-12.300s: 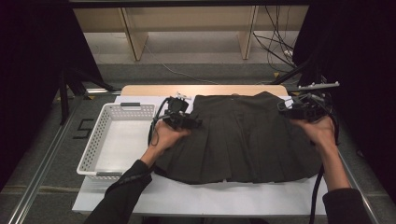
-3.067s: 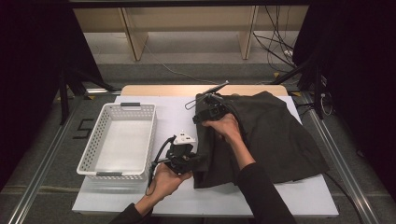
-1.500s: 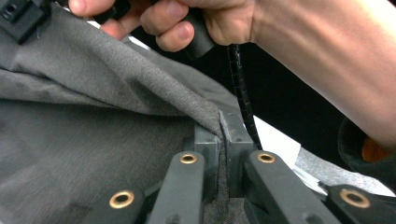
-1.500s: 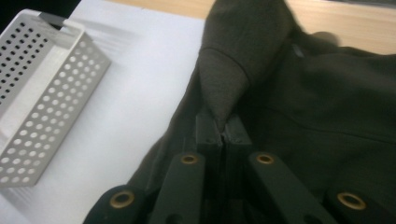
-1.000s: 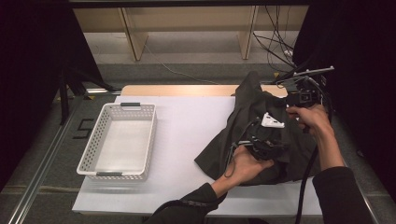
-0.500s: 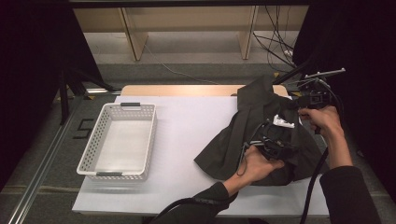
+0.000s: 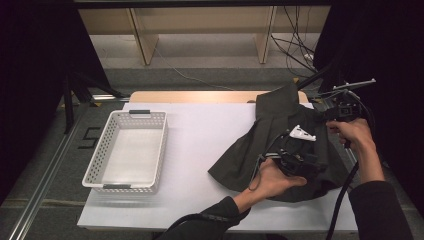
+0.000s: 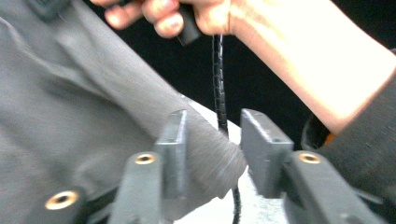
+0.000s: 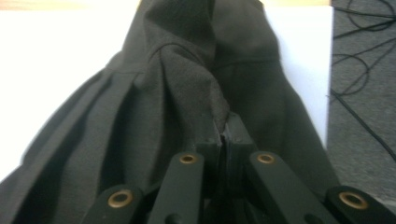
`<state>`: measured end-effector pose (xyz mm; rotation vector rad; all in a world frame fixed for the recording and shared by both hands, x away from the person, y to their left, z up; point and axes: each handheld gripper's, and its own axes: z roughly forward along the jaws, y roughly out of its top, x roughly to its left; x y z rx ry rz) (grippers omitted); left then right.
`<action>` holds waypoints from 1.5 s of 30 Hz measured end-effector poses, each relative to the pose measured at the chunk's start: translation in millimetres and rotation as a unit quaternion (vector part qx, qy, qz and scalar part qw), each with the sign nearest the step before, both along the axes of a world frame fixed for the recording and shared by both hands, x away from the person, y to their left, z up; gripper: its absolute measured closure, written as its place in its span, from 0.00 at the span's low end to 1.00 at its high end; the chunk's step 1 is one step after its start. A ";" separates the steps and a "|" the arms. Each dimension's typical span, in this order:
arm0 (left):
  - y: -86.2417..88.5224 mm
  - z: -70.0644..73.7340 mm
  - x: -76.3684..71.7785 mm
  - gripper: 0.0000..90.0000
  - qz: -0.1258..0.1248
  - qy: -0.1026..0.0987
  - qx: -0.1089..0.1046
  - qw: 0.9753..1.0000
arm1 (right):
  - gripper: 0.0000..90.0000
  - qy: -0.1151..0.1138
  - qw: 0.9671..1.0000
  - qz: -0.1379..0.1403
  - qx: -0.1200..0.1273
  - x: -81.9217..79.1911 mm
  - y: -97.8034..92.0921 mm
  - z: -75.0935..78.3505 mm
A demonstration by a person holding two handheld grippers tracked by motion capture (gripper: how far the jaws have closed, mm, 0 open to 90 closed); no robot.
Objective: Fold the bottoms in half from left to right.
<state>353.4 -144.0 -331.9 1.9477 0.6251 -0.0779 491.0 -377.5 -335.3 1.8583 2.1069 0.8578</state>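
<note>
At the table's right end, the dark skirt (image 7: 280,145), spread flat twelve seconds ago, is now lying bunched. The right gripper (image 9: 224,140) is pinching a fold tight between closed jaws; the left gripper (image 8: 210,154), jaws parted, is straddling an edge. Folding looks under way, with the white basket (image 7: 100,165) waiting.

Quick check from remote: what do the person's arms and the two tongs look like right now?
Both forearms wear dark long sleeves. The left tongs have grey flat-faced jaws with brass-coloured screw inserts. The right tongs have black jaws with the same brass inserts and a thick black cable. A white three-cornered plate tops the left tongs.
</note>
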 end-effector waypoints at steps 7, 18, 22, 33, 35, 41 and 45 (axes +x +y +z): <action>59.5 -11.9 30.8 0.55 0.074 -0.015 0.033 0.997 | 0.97 0.009 1.000 -0.008 -0.017 -4.2 -20.1 -13.8; 146.8 -80.0 73.2 0.51 0.189 0.014 0.122 0.974 | 0.96 0.016 0.999 -0.017 -0.031 -1.9 -33.4 -29.6; 156.6 -107.8 79.2 0.46 0.200 0.038 0.152 0.967 | 0.93 0.022 0.999 -0.015 -0.037 0.7 -32.2 -32.2; 156.0 -139.8 83.8 0.44 0.193 0.076 0.176 0.962 | 0.81 0.035 0.998 -0.010 -0.048 -10.4 -36.8 -38.9; 156.3 -141.1 84.2 0.44 0.188 0.078 0.179 0.963 | 0.76 0.039 0.998 -0.006 -0.048 -16.0 -39.6 -43.1; 152.7 -146.5 81.1 0.64 0.166 0.083 0.179 0.966 | 0.64 0.078 0.995 -0.005 -0.064 -30.4 -49.0 -62.1; 150.6 -142.8 75.2 0.93 0.157 0.073 0.176 0.969 | 0.76 0.097 0.994 0.001 -0.057 -36.4 -54.7 -74.8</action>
